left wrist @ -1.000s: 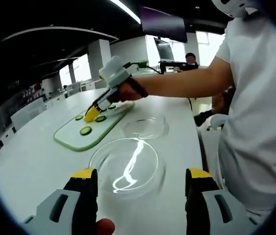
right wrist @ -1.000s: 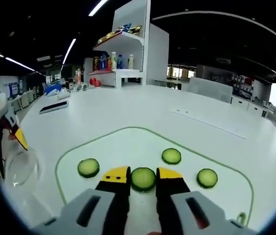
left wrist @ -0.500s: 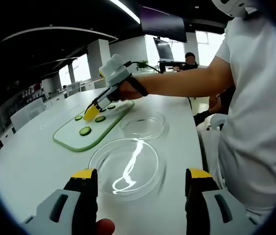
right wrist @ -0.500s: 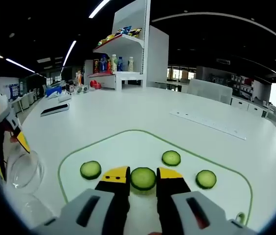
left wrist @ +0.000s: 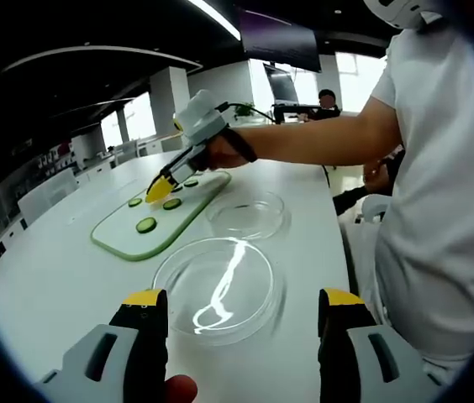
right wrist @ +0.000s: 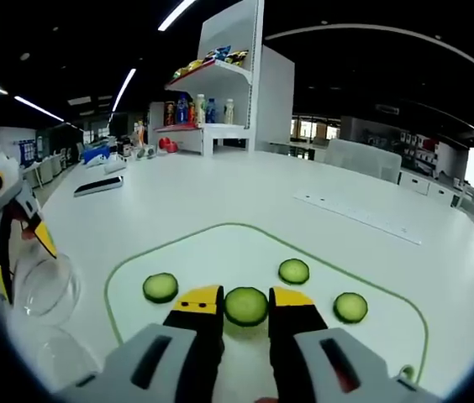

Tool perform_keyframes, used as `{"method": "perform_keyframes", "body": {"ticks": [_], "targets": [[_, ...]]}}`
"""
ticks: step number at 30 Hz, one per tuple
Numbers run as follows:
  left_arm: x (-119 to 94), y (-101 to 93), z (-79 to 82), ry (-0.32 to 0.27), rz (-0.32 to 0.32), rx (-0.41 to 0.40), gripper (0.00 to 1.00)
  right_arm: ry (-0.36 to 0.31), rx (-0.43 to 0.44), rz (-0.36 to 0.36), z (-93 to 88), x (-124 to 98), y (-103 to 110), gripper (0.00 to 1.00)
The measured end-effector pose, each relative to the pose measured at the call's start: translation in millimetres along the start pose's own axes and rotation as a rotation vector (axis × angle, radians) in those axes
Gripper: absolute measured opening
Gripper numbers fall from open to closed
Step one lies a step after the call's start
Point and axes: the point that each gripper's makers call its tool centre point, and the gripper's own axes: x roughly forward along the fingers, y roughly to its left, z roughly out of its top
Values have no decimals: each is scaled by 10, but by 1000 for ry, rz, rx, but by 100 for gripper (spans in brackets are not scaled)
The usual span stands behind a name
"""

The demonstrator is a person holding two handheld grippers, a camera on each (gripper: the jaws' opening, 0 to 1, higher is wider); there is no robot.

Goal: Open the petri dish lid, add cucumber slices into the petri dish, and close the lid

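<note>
Two hand-held grippers are at work on the white worktop (left wrist: 52, 277). My right hand-held gripper (right wrist: 246, 309) pinches a cucumber slice (right wrist: 246, 306) between its yellow-tipped jaws, just above the white cutting board with the green border (right wrist: 220, 252). Three more slices lie on that board: one to the left (right wrist: 160, 287), one behind (right wrist: 294, 270) and one to the right (right wrist: 350, 306). In the left gripper view I see the same gripper (left wrist: 160, 190) reaching over the board (left wrist: 128, 235), held by the person's hand (left wrist: 220, 151).

My left hand-held gripper (left wrist: 243, 312) has its jaws spread wide, with nothing between them; they frame the clear petri dish (left wrist: 218, 287), which sits open on the worktop just ahead. A second clear glass piece, which I take for the lid (left wrist: 248, 215), lies beyond it, apart from the dish and beside the board. From the right gripper view the left gripper (right wrist: 10, 227) shows at the left edge, with a clear dish (right wrist: 45, 290) below it.

A white shelf unit (right wrist: 220, 75) in the background carries bottles and packets; I cannot read any labels on them. A dark flat object (right wrist: 98, 185) lies far back on the worktop
</note>
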Motion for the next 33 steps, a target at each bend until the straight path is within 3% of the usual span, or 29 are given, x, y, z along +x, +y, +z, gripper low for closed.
{"method": "perform_keyframes", "body": {"ticks": [24, 27, 33], "targets": [[-17, -4, 39, -9, 9, -3, 73, -43, -64, 58, 121, -197, 159, 20], [-20, -4, 36, -10, 8, -2, 73, -45, -106, 43, 132, -232, 143, 2], [-18, -8, 52, -13, 10, -1, 73, -53, -90, 47, 148, -250, 117, 8]]}}
